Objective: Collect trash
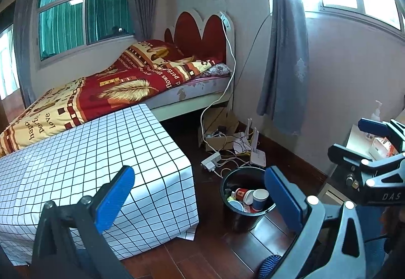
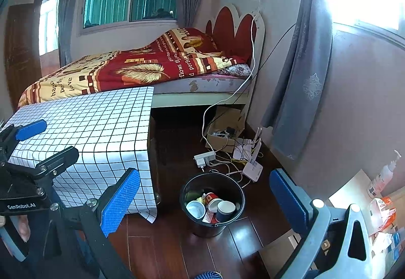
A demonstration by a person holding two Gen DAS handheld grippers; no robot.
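Observation:
A black trash bin (image 1: 240,222) (image 2: 202,229) stands on the wooden floor to the right of a table covered with a white grid cloth (image 1: 88,152) (image 2: 96,127). Several used paper cups lie inside it, among them a dark blue cup (image 1: 260,199) (image 2: 225,210) and a red one (image 1: 240,194). My left gripper (image 1: 200,198) (image 2: 43,143) is open and holds nothing, raised above the table's corner. To its right, my right gripper (image 2: 205,200) (image 1: 359,140) hangs open and empty above the bin.
A bed with a red and yellow quilt (image 1: 114,86) stands behind the table. A power strip (image 2: 203,158), router (image 2: 253,169), cables and a cardboard box (image 2: 222,124) lie on the floor beyond the bin. A low cabinet at right holds a pump bottle (image 2: 382,175) and tissue box (image 2: 382,208).

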